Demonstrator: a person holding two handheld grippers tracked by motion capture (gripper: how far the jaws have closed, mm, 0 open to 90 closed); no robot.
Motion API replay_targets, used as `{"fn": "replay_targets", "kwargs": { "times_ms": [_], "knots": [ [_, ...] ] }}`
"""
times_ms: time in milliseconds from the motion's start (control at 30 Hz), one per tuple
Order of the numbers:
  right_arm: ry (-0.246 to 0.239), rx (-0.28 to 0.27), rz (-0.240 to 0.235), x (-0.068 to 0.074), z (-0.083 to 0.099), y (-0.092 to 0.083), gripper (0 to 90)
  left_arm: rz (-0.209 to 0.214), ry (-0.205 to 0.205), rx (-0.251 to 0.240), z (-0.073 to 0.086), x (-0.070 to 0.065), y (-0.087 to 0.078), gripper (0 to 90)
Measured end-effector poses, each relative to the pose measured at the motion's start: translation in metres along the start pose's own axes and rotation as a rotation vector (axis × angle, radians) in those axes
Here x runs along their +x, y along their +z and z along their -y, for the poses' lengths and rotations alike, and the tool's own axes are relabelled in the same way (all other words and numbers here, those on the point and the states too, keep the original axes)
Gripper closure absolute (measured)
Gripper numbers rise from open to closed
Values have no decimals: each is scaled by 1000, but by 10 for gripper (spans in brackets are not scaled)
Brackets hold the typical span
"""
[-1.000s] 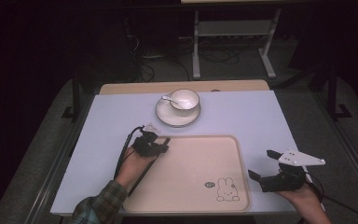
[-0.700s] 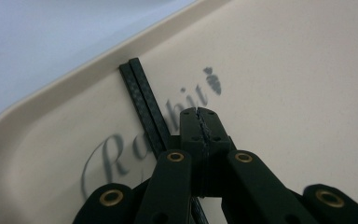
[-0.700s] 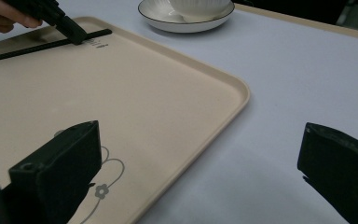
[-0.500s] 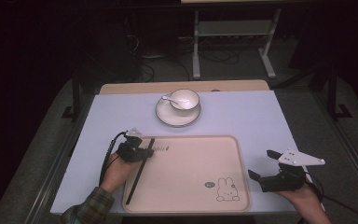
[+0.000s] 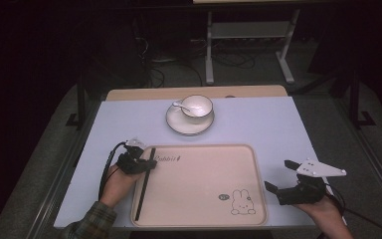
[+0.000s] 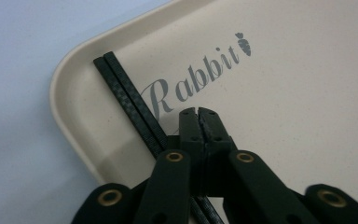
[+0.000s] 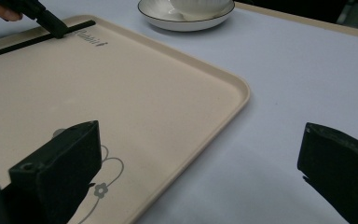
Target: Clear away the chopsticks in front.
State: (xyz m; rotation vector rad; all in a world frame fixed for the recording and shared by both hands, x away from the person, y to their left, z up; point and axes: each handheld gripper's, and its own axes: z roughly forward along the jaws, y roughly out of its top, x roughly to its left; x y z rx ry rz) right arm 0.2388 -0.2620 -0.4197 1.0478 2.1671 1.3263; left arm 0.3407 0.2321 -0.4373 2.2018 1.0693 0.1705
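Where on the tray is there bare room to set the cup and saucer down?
The tray is bare from the chopsticks along its left edge across to the rabbit drawing. It is crowded only where the left gripper sits over the chopsticks.

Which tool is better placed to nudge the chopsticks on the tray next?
Probably left. The left tool sits shut right beside the chopsticks along the tray edge. The right tool is open, off the tray's opposite side.
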Motion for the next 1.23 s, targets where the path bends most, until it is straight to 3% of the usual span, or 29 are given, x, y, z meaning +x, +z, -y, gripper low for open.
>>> {"fn": "replay_targets", "kwargs": {
  "times_ms": [133, 333, 533, 700, 800, 967, 1233],
  "knots": [
    [-1, 1, -1, 0, 0, 0, 0, 7, 48, -53, -2, -1, -11, 807],
    [-2, 1, -1, 0, 0, 1, 0, 4, 88, -109, 5, -1, -29, 585],
    [-7, 2, -2, -1, -2, 3, 0, -8, 85, -168, 19, 0, -46, 383],
    [-7, -1, -1, -1, -3, 5, 0, -22, 119, -212, 33, 2, -59, 243],
    [-9, -4, 2, -2, -3, 5, 0, -27, 116, -234, 46, 4, -68, 169],
    [-6, -8, 5, -2, -4, 5, 0, -33, 112, -240, 59, 7, -75, 152],
    [-6, -24, 9, -3, -4, 4, 0, -47, 121, -226, 60, 8, -72, 152]
  ]
}}
